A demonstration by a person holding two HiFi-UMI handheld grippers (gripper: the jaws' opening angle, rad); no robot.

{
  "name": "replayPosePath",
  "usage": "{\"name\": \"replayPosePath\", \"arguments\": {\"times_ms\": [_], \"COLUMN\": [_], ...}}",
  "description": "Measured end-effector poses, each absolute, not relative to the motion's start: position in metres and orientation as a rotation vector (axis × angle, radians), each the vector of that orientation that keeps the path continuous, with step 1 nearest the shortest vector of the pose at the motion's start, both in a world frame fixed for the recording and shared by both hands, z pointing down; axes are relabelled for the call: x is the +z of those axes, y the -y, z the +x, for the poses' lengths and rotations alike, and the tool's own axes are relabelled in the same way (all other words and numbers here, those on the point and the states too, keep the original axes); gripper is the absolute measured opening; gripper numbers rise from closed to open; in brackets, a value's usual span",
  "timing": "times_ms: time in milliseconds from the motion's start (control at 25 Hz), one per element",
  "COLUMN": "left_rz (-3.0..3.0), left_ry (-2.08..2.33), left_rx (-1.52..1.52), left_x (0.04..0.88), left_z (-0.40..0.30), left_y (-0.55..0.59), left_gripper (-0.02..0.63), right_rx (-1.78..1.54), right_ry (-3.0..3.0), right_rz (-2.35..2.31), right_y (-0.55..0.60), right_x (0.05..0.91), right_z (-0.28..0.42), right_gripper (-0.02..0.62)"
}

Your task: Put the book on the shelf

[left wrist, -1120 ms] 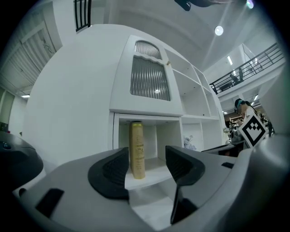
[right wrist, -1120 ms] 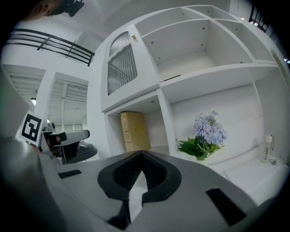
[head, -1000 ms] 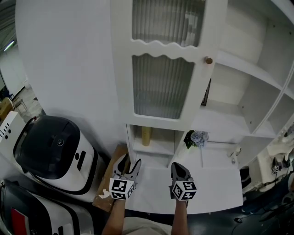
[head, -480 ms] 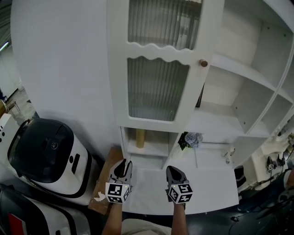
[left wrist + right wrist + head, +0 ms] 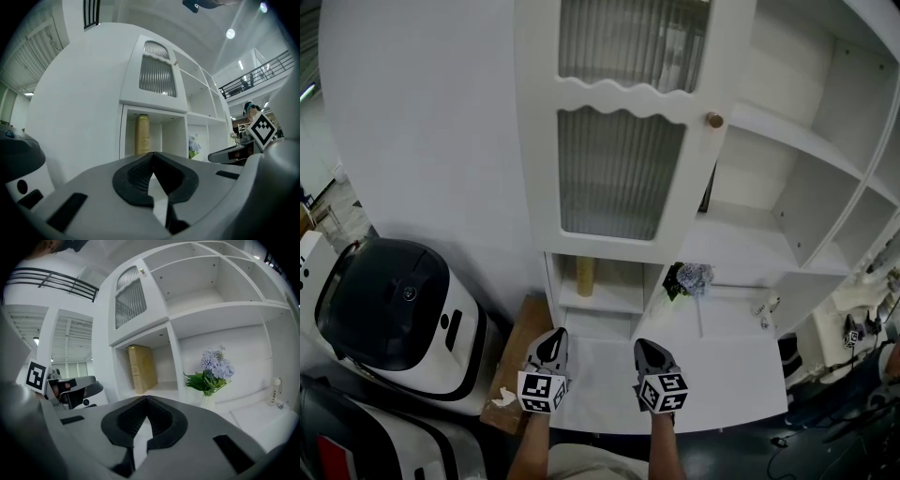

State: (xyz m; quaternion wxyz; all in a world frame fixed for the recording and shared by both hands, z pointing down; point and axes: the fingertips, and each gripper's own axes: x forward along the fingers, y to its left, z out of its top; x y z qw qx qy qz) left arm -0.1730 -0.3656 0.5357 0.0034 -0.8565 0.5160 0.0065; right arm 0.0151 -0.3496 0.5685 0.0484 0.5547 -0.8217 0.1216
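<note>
Head view puts both my tools low in front of the shelf unit (image 5: pixel 741 248), side by side and apart from it. My left gripper (image 5: pixel 552 336) is clenched on nothing, its jaw tips meeting with only air between them. My right gripper (image 5: pixel 644 347) is likewise squeezed closed and empty. The book (image 5: pixel 584 277) stands upright toward the back of the narrow lower compartment (image 5: pixel 614 298), beneath the ribbed door (image 5: pixel 623 169) and one bay left of the flowers (image 5: pixel 691 278). I judge the placing done. Since the book stands unaided, neither tool needs a hold, which is why both hang clear.
</note>
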Motion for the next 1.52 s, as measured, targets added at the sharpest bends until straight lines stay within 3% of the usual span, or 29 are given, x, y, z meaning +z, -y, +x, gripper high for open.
{"name": "replayPosePath", "arguments": {"times_ms": [1520], "left_rz": [-2.774], "left_ry": [-1.611], "left_rx": [-0.054], "left_x": [0.569], "left_z": [-0.172], "left_y": [0.365], "left_gripper": [0.017], "right_rx": [0.368], "right_ry": [2.475], "right_rz": [1.662], "right_y": [0.345], "right_x": [0.581], "right_z": [0.010], "right_gripper": [0.025]}}
